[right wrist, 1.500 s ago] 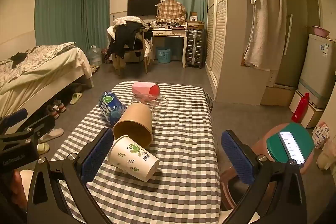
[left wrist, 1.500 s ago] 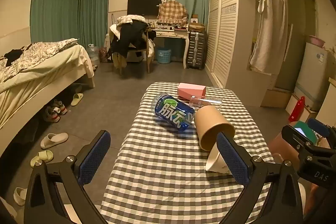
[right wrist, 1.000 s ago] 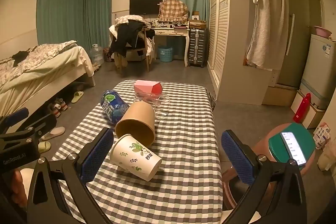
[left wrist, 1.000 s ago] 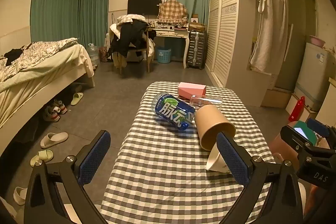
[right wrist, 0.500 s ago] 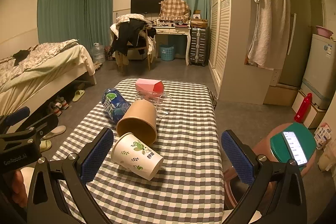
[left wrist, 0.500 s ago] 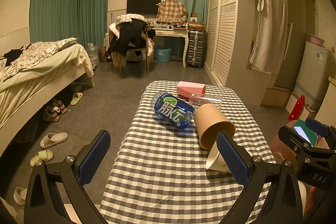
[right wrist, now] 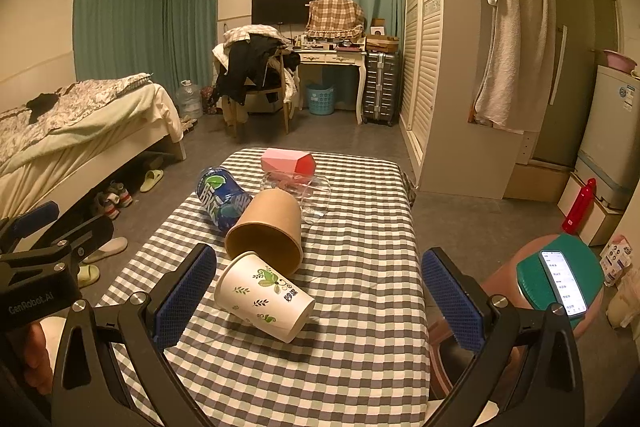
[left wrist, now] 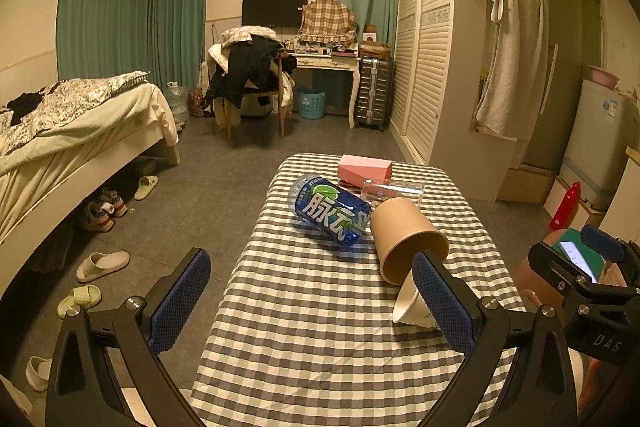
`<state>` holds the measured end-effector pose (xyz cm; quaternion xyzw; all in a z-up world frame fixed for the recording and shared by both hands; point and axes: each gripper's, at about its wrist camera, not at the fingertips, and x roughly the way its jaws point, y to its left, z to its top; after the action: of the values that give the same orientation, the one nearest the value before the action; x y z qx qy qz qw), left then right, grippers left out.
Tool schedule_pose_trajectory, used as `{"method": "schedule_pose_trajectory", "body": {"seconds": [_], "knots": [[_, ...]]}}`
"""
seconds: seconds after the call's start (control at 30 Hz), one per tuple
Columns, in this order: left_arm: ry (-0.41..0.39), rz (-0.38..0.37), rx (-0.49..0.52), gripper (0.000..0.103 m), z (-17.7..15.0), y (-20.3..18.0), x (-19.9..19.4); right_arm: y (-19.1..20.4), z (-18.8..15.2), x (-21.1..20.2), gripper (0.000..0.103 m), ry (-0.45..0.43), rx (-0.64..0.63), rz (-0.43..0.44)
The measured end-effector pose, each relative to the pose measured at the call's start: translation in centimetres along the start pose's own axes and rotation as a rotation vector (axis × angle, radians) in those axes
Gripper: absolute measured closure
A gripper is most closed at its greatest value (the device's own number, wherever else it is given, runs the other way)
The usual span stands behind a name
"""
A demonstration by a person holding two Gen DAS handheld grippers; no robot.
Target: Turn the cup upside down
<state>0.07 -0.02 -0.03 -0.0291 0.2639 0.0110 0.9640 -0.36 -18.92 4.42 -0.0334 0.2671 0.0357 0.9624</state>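
A white paper cup with green leaf print point(right wrist: 266, 297) lies on its side on the checked tablecloth point(right wrist: 360, 291). A brown paper cup point(right wrist: 268, 229) lies on its side just behind it, touching it. In the left wrist view the brown cup point(left wrist: 404, 239) shows its open mouth and the white cup point(left wrist: 410, 307) is partly hidden behind my right-hand finger. My right gripper point(right wrist: 320, 299) is open and empty, just in front of the white cup. My left gripper point(left wrist: 312, 301) is open and empty over the table's near left part.
A blue bottle point(left wrist: 330, 211) lies on its side behind the cups, with a clear glass point(right wrist: 306, 197) and a pink box point(right wrist: 288, 161) further back. A round stool with a phone point(right wrist: 564, 281) stands right of the table. A bed point(left wrist: 60, 131) is at left.
The right gripper has drifted slightly forward towards the white cup. The left gripper has barely moved. The cups lie as before.
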Motion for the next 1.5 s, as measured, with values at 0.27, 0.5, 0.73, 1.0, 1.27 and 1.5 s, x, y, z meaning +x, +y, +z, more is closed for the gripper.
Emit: {"method": "schedule_pose_trajectory", "body": {"seconds": [0.27,0.5,0.73,1.0,1.27,1.5], "knots": [[0.000,-0.001,0.000,0.000,0.01,0.00,-0.01,0.01,0.06,0.02,0.000,0.001,0.000,-0.001],[0.000,-0.001,0.000,0.000,0.01,0.00,-0.01,-0.01,0.14,-0.07,0.000,0.001,-0.001,0.001],[0.000,-0.001,0.000,0.000,0.01,0.00,-0.02,0.43,0.19,-0.14,0.000,0.001,-0.009,0.005],[0.002,0.001,-0.001,0.000,0.01,0.00,0.00,0.26,0.58,-0.10,0.000,0.002,-0.015,0.014],[0.002,0.001,-0.001,0.000,0.00,-0.04,-0.02,0.31,0.66,-0.13,0.000,0.003,-0.017,0.016],[0.001,0.003,-0.002,0.000,-0.21,0.37,-0.11,0.34,0.64,-0.11,0.000,0.005,-0.017,0.018]]}}
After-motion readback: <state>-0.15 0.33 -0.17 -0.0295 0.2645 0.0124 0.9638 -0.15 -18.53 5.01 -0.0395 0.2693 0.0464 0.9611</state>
